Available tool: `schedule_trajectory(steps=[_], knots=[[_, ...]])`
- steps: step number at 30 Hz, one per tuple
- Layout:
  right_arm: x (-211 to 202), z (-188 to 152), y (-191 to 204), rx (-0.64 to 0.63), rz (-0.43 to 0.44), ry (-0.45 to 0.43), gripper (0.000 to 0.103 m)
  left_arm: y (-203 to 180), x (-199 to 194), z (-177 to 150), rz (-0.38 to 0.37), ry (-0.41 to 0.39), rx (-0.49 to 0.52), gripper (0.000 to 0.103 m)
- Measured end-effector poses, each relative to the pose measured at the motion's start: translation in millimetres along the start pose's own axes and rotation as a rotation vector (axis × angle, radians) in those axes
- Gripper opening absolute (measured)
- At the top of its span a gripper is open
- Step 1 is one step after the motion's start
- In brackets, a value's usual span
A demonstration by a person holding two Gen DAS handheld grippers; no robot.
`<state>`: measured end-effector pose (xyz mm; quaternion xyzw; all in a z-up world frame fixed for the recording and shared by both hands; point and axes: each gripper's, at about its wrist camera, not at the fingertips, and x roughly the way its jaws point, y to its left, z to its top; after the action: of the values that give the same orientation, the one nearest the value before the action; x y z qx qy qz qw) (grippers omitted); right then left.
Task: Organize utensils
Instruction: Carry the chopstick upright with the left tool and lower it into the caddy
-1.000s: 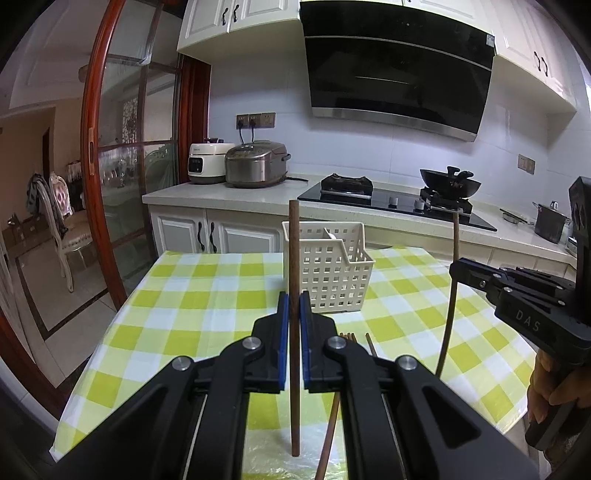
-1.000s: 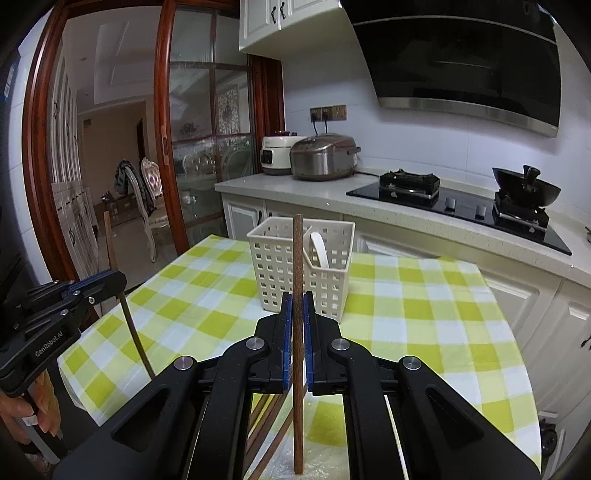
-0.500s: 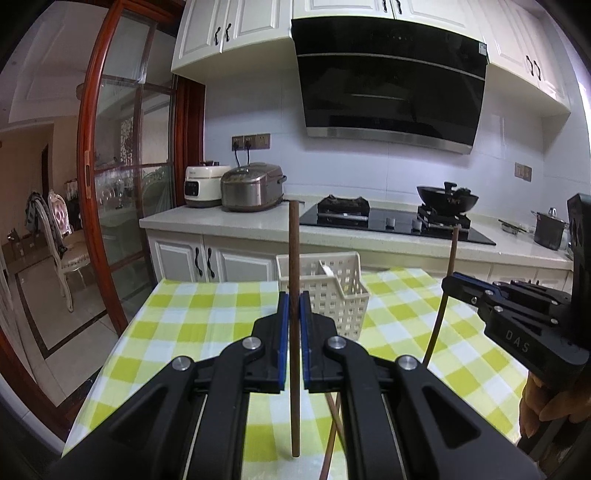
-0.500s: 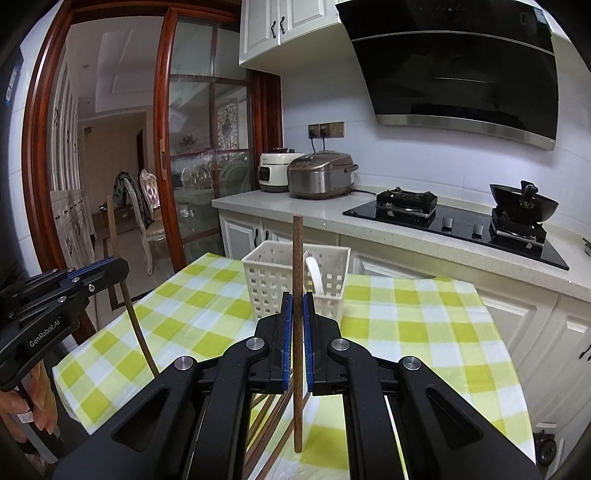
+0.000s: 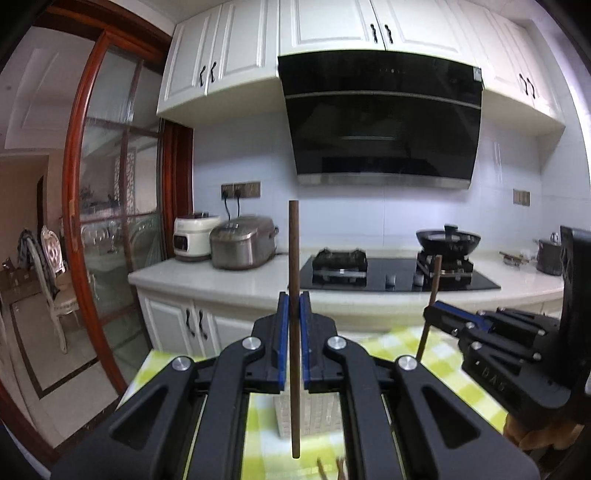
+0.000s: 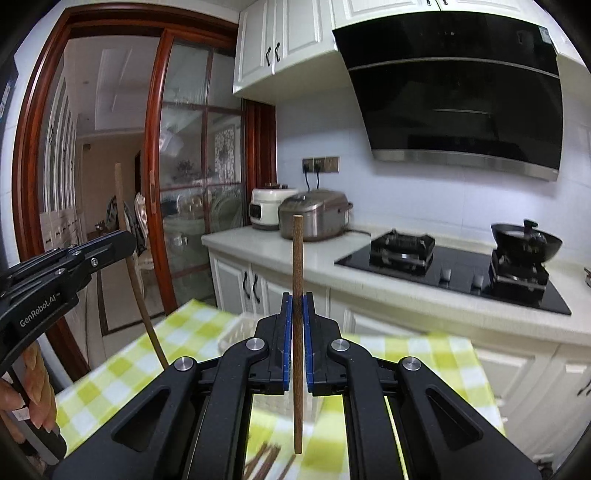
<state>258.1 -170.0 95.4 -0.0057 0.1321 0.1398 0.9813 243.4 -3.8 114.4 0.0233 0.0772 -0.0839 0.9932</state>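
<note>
Chopsticks of dark, round wood are clamped upright: one (image 5: 294, 332) in the left tongs (image 5: 294, 343), one (image 6: 297, 325) in the right tongs (image 6: 297, 347). Below them a white perforated plastic basket (image 5: 284, 417) is seen on the yellow-green checked bench (image 6: 177, 339), with loose chopsticks (image 6: 264, 459) nearer the camera.

A home kitchen is shown. White cabinets (image 5: 325, 22) are mounted above a black range hood (image 5: 384, 122), under which a black gas hob (image 5: 399, 273) with a wok (image 5: 448, 240) is set into a pale counter (image 6: 280, 251), and two rice cookers (image 5: 242, 242) are plugged in at the far left. A table with a yellow-green checked cloth (image 6: 177, 332) is placed near, and a living room with a chair (image 5: 51, 266) is seen through a red-framed glass door (image 5: 110, 229) at the left.
</note>
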Motion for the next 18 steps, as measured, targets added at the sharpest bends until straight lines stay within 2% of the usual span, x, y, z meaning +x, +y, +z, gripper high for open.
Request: schedule_trajectory(steps=[6,9,14,18], knots=[[34,37,-11,0.023,0.015,-0.045,0.006,-1,38,45,0.01,-0.072,0.003,0.006],[52,50,-12,0.012,0.021,-0.055,0.006,0,57,54,0.014,-0.087,-0.006,0.006],[80,45,-14,0.0,0.034,-0.019,0.006,7,93,42,0.0,-0.04,-0.048,0.006],[105,24,-16,-0.001,0.04,0.047,0.006,14,129,12,-0.018,0.05,-0.093,0.006]])
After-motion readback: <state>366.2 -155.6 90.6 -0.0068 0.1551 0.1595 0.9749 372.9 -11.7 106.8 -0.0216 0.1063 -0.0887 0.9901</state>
